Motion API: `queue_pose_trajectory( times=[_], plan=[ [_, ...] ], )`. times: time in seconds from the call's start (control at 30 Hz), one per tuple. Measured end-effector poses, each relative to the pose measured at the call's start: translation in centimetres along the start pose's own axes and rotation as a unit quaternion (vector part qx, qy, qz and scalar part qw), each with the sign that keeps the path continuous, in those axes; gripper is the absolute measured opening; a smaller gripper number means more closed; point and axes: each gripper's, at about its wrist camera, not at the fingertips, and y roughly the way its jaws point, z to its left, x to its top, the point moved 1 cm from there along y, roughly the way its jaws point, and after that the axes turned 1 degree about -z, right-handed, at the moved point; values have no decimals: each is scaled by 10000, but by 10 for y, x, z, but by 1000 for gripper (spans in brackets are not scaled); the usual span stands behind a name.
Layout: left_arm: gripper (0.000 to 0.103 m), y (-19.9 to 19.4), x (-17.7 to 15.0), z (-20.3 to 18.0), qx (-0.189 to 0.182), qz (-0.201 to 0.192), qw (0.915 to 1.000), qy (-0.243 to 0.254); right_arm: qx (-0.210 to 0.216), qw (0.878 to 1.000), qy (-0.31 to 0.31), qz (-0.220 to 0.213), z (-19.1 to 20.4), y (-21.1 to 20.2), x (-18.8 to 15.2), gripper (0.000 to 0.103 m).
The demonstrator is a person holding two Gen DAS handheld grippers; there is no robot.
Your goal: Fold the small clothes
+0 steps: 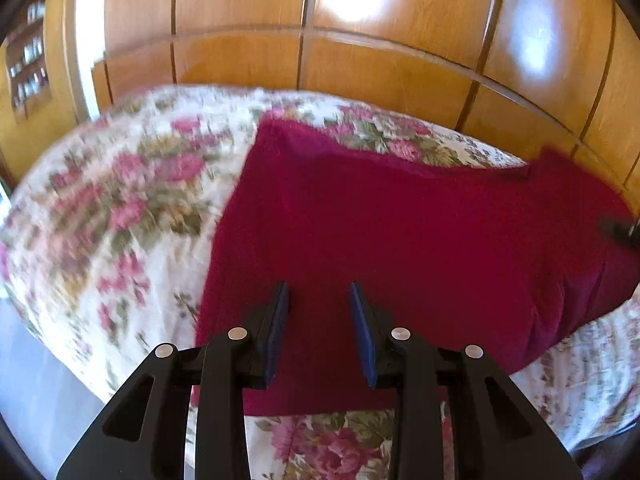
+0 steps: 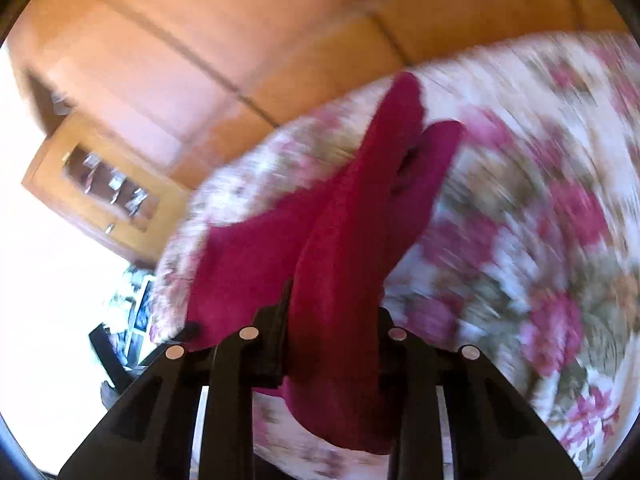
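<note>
**Right jaws clamped on crimson cloth, left jaws parted and empty**

Closed on a thick fold of the crimson garment [image 2: 344, 240]: right gripper [image 2: 332, 320], black fingers [image 2: 276, 320] pressed into a bunch of fabric that swells up between them and hides the right-hand pad. Lifted at this end, the cloth running away from the jaws in a raised ridge, then splitting into two rounded lobes farther off. Heavily blurred all round, so finer detail of the grip not readable.

Parted a little, nothing between: left gripper [image 1: 319, 312], blue pads [image 1: 280, 320] facing each other above the near part of the same garment, contact with the cloth not clear. Spread mostly flat under these jaws, the fabric, its right side bunched and raised towards a dark shape at the frame's right edge.

Beneath the garment, floral bedspread [image 1: 120, 208], white with pink roses and green leaves. Beyond the bed, wooden wardrobe panels [image 1: 240, 60], glossy, with bright glare. Off to the left, small glass-fronted cabinet [image 2: 108, 188]
</note>
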Motion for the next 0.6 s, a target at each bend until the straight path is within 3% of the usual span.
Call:
queue_pose_trajectory(
  times=[0.1, 0.23, 0.43, 0.47, 0.5, 0.57, 0.6],
  plan=[
    [31, 3, -1, 13, -494, 213, 9981, -314, 181, 9976, -656, 122, 59, 19, 7, 25],
    [31, -3, 6, 42, -1059, 263, 9890, -1001, 219, 9889, -1365, 545, 122, 70, -3, 25],
    [30, -27, 20, 96, -1262, 91, 9761, -1764, -106, 9619, -2337, 1415, 184, 161, -53, 26],
    [30, -30, 22, 103, -1318, 88, 9735, -1865, -95, 9579, -2435, 1521, 187, 170, -59, 32],
    [30, -33, 23, 112, -1396, 87, 9698, -2000, 9, 9549, -2483, 1626, 191, 178, -66, 48],
    [46, -38, 25, 123, -1536, 74, 9634, -2197, 326, 9540, -2506, 1614, 193, 174, -71, 70],
    [56, -40, 26, 129, -1618, 36, 9595, -2304, 511, 9532, -2533, 1570, 195, 168, -72, 72]
  ],
)
